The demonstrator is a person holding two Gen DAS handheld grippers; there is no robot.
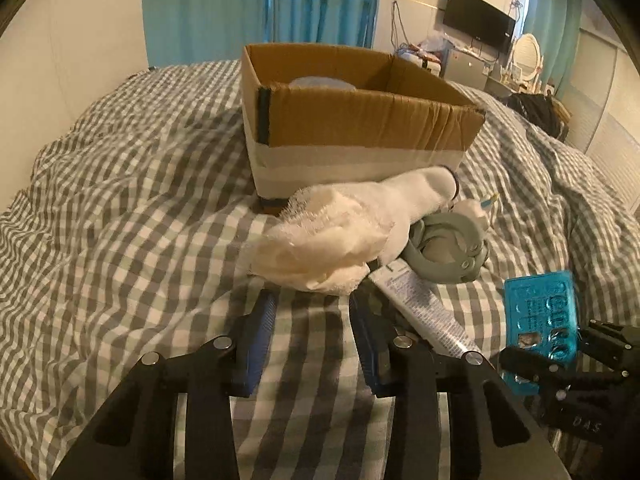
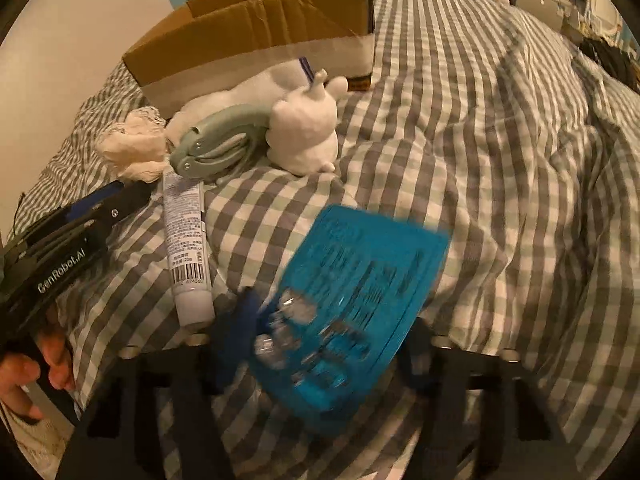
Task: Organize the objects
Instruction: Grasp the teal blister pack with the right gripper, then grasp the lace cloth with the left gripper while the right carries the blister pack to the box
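Note:
An open cardboard box (image 1: 360, 120) stands on the checked bed. In front of it lie a crumpled white cloth (image 1: 320, 248), a white sock (image 1: 416, 192), a grey-green clamp tool (image 1: 444, 248), a white plush toy (image 2: 308, 132) and a white tube (image 1: 420, 312). My left gripper (image 1: 312, 320) is open and empty, just short of the cloth. My right gripper (image 2: 328, 336) is shut on a blue blister pack (image 2: 352, 300) and holds it above the bedding. The pack and right gripper also show in the left wrist view (image 1: 540, 328).
The rumpled checked duvet (image 2: 500, 160) covers the whole bed. A pale round thing (image 1: 320, 82) lies inside the box. Teal curtains (image 1: 260, 4), a wall television (image 1: 478, 22) and a cluttered desk (image 1: 464, 64) stand beyond the bed.

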